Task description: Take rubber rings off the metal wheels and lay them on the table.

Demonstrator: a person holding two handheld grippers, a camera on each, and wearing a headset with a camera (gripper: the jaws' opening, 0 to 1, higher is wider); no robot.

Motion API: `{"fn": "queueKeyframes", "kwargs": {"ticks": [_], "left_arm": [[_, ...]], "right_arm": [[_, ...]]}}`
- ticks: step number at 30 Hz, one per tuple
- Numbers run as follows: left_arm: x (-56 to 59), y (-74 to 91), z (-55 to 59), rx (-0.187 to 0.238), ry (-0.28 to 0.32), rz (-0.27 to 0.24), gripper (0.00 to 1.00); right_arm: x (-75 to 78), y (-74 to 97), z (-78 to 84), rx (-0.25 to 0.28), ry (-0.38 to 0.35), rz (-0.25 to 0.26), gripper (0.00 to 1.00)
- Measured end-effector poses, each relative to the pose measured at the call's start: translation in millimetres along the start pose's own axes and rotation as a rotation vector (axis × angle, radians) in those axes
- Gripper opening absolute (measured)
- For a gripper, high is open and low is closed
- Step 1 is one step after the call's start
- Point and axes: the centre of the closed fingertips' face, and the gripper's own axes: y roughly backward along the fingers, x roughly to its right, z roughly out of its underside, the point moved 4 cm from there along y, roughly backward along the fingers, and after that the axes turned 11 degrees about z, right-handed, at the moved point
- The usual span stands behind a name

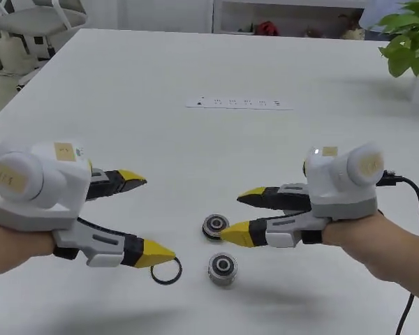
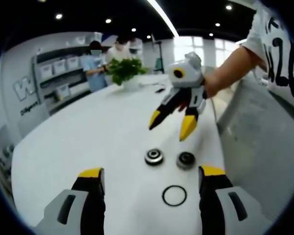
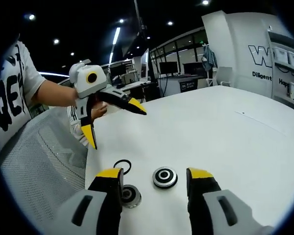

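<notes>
Near the tabletop's [image 1: 195, 139] front edge, your left gripper [image 1: 158, 217] and right gripper [image 1: 230, 218] hang spread and empty. Between them, the farther metal wheel [image 1: 215, 226] seems still ringed; the nearer wheel [image 1: 222, 267] looks bare, one rubber ring [image 1: 166, 272] lying beside it.

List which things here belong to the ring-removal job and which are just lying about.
Job in hand:
far metal wheel
near metal wheel
black rubber ring, lying loose

Just lying about:
power strip
potted plant
chair
</notes>
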Motion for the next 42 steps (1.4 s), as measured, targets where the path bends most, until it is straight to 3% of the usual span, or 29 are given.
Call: {"fn": "queueKeyframes", "kwargs": {"ticks": [8,18,36,42], "left_arm": [[-7.9,-13.0,-3.0,-0.011,-0.005,0.014,0.77],[-12.9,-29.6,-3.3,-0.013,0.004,0.041,0.73],[-15.9,-65.0,8.1,-0.06,0.024,0.09,0.62],[-17.8,-74.3,7.5,-0.048,0.047,0.096,0.52]], "right_arm": [[12.2,-0.9,8.5,-0.018,0.018,0.009,0.43],[12.7,-10.1,28.5,-0.082,0.105,-0.005,0.39],[9.3,-29.7,34.8,-0.098,0.096,-0.023,0.32],[7.3,-32.2,36.5,-0.1,0.101,-0.032,0.31]]}}
